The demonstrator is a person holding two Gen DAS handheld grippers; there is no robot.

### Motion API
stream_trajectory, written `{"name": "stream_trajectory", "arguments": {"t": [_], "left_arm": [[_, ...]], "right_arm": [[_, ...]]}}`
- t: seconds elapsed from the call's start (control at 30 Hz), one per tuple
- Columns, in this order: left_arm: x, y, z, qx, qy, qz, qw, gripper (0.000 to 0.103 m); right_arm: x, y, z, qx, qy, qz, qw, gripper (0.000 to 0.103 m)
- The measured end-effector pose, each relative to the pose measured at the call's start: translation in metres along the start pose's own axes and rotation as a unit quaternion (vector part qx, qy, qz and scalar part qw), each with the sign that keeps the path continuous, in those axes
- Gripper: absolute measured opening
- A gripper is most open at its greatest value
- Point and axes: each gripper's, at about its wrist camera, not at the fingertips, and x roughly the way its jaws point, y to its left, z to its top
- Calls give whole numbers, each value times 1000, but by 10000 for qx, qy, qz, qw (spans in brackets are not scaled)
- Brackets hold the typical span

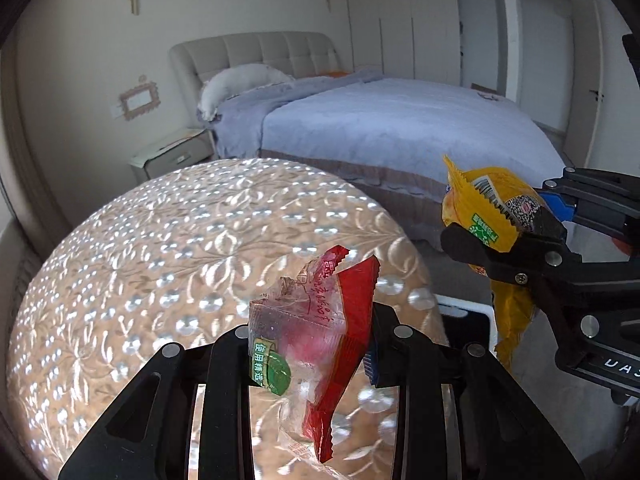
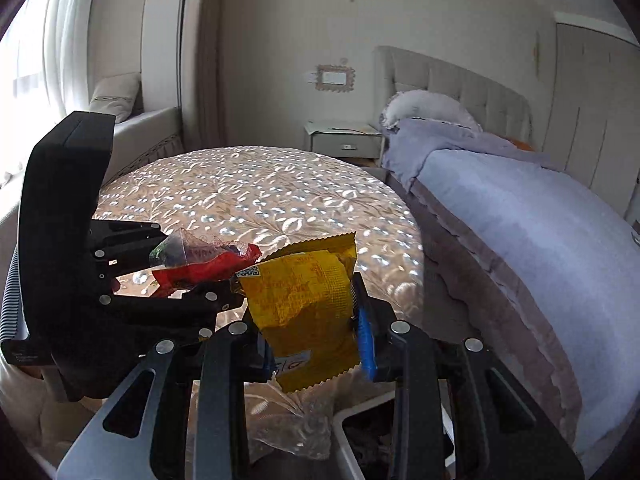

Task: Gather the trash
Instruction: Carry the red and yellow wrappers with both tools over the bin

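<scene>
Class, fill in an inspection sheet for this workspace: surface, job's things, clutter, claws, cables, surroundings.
Surface: round table under a patterned shiny cover.
Job's things: red wrapper and yellow wrapper, both held above the table; white bin below, partly hidden.
Clutter: nothing seen on the table.
Claws: left claw shut on red wrapper; right claw shut on yellow wrapper.
Cables: nothing seen.
Surroundings: bed, nightstand.

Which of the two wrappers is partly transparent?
The red wrapper in the left hand-held gripper: its left half is clear plastic. The yellow wrapper is opaque throughout.
</scene>
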Motion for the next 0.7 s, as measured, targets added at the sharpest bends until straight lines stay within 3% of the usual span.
{"name": "stream_trajectory", "arguments": {"t": [0.37, 0.7], "left_arm": [[53, -83, 6, 435, 534, -751, 9948, 30], [126, -153, -17, 764, 1332, -1235, 9804, 30]], "right_arm": [[-10, -67, -44, 654, 207, -613, 9958, 33], [33, -136, -111, 1370, 1080, -759, 9817, 33]]}}
